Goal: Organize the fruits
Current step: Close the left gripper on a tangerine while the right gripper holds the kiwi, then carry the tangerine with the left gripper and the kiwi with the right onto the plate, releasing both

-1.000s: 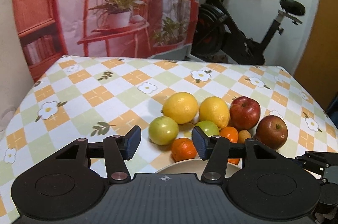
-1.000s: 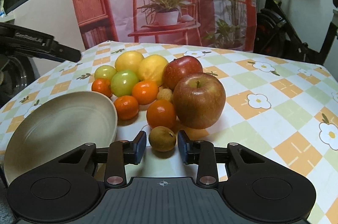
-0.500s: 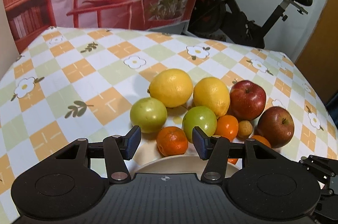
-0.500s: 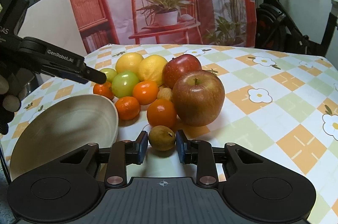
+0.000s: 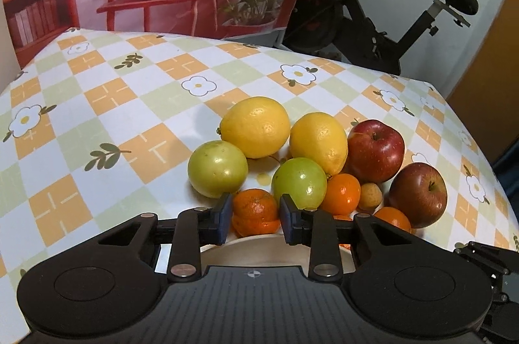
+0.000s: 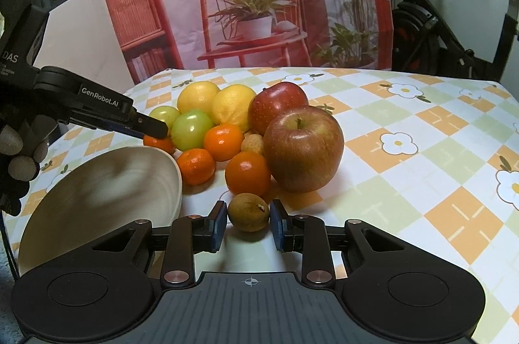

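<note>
Progress check: the beige bowl (image 6: 97,191) sits at the near-left of the desk (image 6: 421,123) and holds nothing. Judged from that, sorting has barely started; every fruit lies on the checked cloth in one cluster beside the bowl.

Cluster count, as far as visible: two lemons (image 5: 254,126), two green fruits (image 5: 217,167), two red apples (image 6: 303,147), several mandarins (image 6: 223,141), and two small brown fruits, likely longans.

Left hand-held gripper (image 5: 255,215): jaws narrowed to either side of one mandarin (image 5: 256,211) at the bowl's far rim. Pads look to be at or very near the peel; I cannot tell whether they press it. The fruit is not lifted.

Right hand-held gripper (image 6: 248,225): jaws partly closed, flanking the brown longan (image 6: 248,211) at the front of the pile, with small gaps showing on both sides. Not gripped yet, by my reading.

Remaining: both grasps to finish, then all fruit to be moved, presumably into the bowl.
</note>
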`<state>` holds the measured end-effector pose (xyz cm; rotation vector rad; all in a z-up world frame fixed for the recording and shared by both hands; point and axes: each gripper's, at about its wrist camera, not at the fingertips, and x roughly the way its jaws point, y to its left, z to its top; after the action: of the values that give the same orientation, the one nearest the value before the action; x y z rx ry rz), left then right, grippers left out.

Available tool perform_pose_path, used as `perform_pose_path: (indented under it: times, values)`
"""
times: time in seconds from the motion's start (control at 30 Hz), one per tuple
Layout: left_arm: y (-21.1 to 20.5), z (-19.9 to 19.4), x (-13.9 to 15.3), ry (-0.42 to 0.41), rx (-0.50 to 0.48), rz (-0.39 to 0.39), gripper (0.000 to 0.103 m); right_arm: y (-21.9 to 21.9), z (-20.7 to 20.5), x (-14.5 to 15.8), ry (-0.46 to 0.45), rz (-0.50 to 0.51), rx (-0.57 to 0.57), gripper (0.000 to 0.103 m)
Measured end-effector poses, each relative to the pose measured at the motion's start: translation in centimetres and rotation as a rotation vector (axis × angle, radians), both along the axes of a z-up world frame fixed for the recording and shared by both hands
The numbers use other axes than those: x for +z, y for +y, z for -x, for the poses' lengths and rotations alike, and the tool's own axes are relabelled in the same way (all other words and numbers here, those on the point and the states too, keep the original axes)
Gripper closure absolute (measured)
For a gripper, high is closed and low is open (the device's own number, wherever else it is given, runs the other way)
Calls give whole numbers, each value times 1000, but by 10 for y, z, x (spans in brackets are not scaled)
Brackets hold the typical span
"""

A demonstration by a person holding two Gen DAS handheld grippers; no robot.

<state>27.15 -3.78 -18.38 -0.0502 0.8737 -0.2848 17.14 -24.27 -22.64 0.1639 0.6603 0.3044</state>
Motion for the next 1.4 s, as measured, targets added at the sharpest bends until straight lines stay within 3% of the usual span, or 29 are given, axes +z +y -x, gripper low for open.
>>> perform_pose_path:
  times: [0.17, 0.2, 0.23, 0.4, 0.5, 0.67, 1.1, 1.2, 1.4]
  values:
    - [0, 5, 6, -20, -8, -10, 72, 0, 0, 0, 2, -3, -1, 77]
    - [0, 6, 7, -28, -11, -14, 74, -1, 0, 0, 2, -5, -1, 77]
    - [0, 8, 9, -38, -15, -19, 86, -1, 0, -1, 3, -7, -1, 77]
    - [0, 13, 13, -39, -34, -12, 87, -1, 1, 0, 6, -9, -1, 77]
    - [1, 11, 9, -25, -21, -22, 85, -1, 1, 0, 6, -8, -2, 77]
    - [5, 6, 6, 1, -4, 11, 56, -1, 0, 0, 8, -11, -1, 77]
    - [-7, -6, -8, 45, -40, -41, 56, -1, -1, 0, 11, -16, 0, 77]
    - [-8, -6, -7, 36, -49, -58, 63, -2, 0, -1, 10, -16, 0, 77]
    - [-6, 7, 2, -18, -60, -80, 64, -3, 0, -1, 11, -19, 1, 77]
